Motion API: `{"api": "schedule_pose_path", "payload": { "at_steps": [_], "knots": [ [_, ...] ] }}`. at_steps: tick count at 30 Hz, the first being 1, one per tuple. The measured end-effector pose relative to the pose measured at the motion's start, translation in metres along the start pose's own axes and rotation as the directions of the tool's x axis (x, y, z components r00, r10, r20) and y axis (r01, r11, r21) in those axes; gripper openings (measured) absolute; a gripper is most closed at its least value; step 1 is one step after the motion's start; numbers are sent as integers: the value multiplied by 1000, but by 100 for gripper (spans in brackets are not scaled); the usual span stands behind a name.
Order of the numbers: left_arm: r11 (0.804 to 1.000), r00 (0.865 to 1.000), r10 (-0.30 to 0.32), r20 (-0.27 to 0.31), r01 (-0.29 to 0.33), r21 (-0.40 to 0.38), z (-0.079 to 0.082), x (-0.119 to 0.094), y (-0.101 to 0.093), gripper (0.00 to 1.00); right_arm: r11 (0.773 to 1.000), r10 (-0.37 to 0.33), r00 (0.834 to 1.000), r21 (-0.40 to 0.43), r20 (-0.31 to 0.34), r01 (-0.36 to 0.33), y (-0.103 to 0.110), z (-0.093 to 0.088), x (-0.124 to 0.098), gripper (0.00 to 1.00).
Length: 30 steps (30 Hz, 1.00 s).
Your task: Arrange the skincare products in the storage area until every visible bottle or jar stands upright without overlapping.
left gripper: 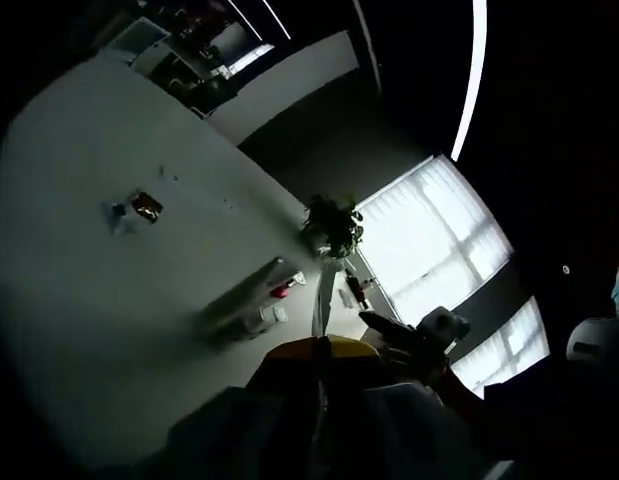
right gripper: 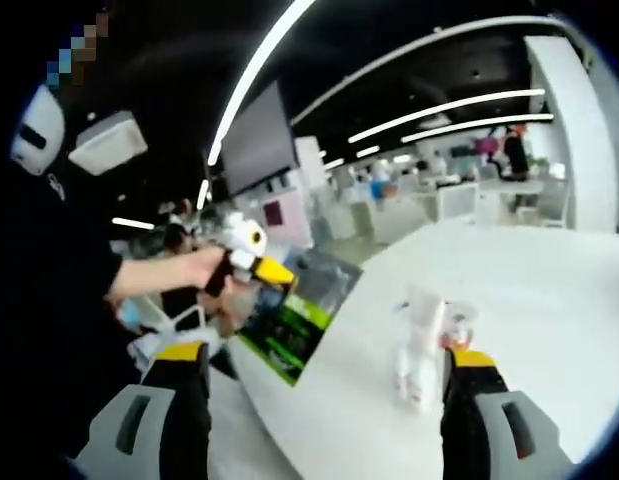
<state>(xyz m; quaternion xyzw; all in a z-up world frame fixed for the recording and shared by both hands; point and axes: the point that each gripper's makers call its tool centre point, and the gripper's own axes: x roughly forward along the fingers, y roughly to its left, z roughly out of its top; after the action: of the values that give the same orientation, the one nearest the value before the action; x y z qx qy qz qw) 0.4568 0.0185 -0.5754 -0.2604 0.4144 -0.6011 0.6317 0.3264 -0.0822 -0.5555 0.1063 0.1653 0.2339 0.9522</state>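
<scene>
Hovering spread-jawed beside the clear organizer [right gripper: 421, 345] on the white table [right gripper: 549, 300], the right gripper [right gripper: 324, 400] is nearing bottles; the left gripper's [left gripper: 324, 400] state is unclear. Approaching slowly seems wise.

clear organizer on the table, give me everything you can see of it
The organizer is a clear, plastic-looking holder standing on the white table, near its curved edge. In the right gripper view it looks upright and blurred, with pale bottles inside that can't be told apart. In the left gripper view it reads as a long low tray with a small red item by one end. Nothing grips it; the right gripper is open, short of it.
</scene>
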Motion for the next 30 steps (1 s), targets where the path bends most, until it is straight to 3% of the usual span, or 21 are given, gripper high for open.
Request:
{"api": "schedule_pose_path", "payload": {
  "at_steps": [5,13,30],
  "knots": [
    [999,1000,19,-18,-19,-28,1,8,19,4,1000,-27,1000,-12,-12,27,-9,-8,-7,99],
    [998,998,44,-46,-47,-50,5,23,44,4,997,-70,997,40,-17,71,-21,-22,-11,99],
    [988,989,102,-110,-114,-105,3,58,99,4,987,-115,993,115,0,114,-36,-31,-13,99]
  ]
}}
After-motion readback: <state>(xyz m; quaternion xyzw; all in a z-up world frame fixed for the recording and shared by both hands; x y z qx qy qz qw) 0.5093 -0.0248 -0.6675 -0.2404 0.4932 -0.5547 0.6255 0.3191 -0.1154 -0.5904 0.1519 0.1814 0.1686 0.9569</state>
